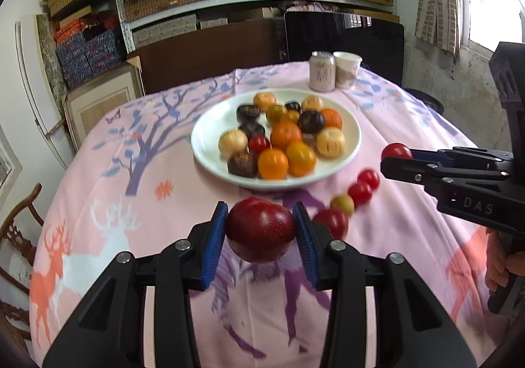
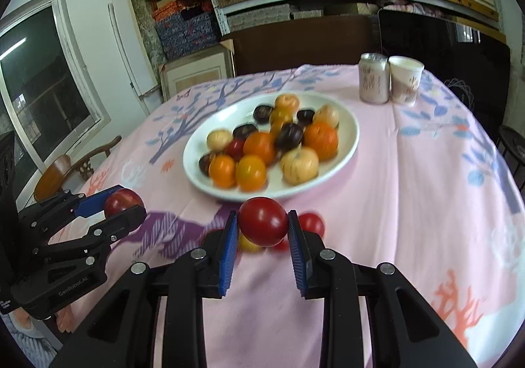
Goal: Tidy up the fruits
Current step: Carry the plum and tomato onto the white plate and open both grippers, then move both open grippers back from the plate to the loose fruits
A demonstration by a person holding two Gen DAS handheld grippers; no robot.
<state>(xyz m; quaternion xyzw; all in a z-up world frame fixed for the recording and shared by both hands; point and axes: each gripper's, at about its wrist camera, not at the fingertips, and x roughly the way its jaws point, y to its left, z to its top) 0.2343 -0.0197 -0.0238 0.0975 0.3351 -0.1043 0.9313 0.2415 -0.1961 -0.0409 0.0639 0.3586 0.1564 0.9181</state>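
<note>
Above desk (image 1: 98,190): left hand-held gripper (image 1: 261,228) clamps plum (image 1: 261,230), right hand-held gripper (image 2: 262,227) clamps tomato (image 2: 262,222); both probably bound for plate (image 1: 347,151).

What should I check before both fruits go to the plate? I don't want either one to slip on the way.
1. Left tool pads on both sides of the dark red plum: ok.
2. Right tool clamped on the red tomato: ok.
3. Both fruits lifted clear of the tablecloth: ok.
4. Free spot on the white plate: ok, bare rim area at its left side.
5. Loose small fruits beside the plate out of the path: cannot tell.
6. Can and paper cup clear of the plate: ok.
</note>
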